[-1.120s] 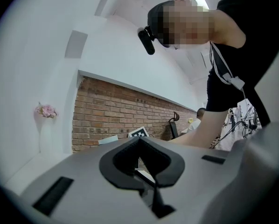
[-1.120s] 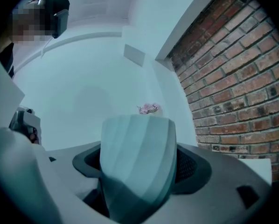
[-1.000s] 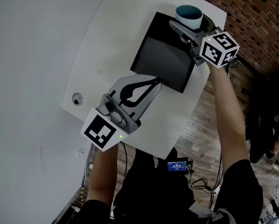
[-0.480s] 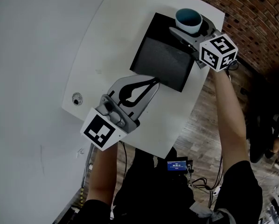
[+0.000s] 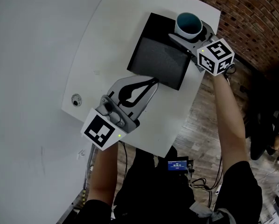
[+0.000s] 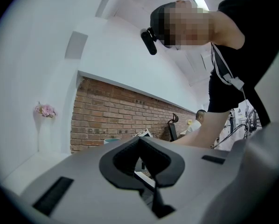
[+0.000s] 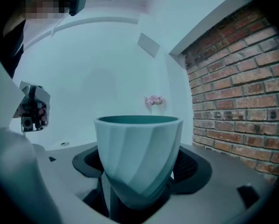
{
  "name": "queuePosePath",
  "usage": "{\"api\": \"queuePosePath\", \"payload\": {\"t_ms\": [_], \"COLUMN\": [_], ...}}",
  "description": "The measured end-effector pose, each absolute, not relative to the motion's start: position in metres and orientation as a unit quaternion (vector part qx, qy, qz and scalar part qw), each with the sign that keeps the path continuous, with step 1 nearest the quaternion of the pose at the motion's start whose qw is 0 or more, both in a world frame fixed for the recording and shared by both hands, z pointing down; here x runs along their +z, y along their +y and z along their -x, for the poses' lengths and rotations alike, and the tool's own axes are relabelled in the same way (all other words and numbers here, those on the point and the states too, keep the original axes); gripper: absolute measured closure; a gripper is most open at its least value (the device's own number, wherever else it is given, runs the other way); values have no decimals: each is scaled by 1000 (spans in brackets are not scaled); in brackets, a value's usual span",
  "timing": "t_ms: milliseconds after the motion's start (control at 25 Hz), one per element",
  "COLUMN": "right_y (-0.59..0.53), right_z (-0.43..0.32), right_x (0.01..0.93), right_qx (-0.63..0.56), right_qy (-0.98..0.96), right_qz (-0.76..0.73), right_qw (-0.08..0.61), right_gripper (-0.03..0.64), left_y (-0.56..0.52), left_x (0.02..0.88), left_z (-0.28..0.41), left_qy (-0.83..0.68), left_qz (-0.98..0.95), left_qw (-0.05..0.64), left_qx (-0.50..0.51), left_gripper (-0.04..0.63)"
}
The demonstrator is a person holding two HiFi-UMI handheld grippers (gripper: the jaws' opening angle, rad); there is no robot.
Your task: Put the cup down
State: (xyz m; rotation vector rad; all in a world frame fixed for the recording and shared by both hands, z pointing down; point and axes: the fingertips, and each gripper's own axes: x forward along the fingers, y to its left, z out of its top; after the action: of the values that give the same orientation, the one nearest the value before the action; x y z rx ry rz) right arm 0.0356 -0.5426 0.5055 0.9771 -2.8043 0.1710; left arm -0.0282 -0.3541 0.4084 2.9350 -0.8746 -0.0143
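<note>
1. Right now the right gripper (image 5: pixel 191 33) clamps a pale cup (image 7: pixel 138 153) upright between wide-set jaws, with a pad on each side to hold it level for setting down.
2. Cup sits at the far right corner of the black mat (image 5: pixel 153 62) on the white table (image 5: pixel 107 36) — whether its base touches, I cannot tell.
3. Left gripper (image 5: pixel 151 82) lies shut and empty by the mat's near edge — likely parked out of the way.

Cup (image 5: pixel 188 26) pale outside, teal inside; mat (image 5: pixel 156 62) black; table (image 5: pixel 114 41) white.
</note>
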Motion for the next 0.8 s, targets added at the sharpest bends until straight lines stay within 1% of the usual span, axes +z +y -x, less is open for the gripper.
{"api": "queuePosePath", "payload": {"t_ms": [440,480,560,800], "right_y": [-540,-540,-541,-540], "right_z": [-40,-41,-41,-43], "right_x": [507,507,507,506], "right_qx": [69,71,74,76], "right_qy": [-938,-937,-936,-936], "right_qz": [-332,-333,-334,-336], "right_qw": [76,76,76,76], "right_gripper": [209,197,142,121], "left_y": [-353,-354,-355,-354], "left_x": [407,406,405,406], "left_z": [29,29,28,28], "left_qy": [-290,-289,-288,-285], "left_qz": [-956,-956,-957,-958], "left_qw": [41,41,40,40], "left_qx": [-7,-8,-8,-7], "left_gripper": [588,588,588,588]}}
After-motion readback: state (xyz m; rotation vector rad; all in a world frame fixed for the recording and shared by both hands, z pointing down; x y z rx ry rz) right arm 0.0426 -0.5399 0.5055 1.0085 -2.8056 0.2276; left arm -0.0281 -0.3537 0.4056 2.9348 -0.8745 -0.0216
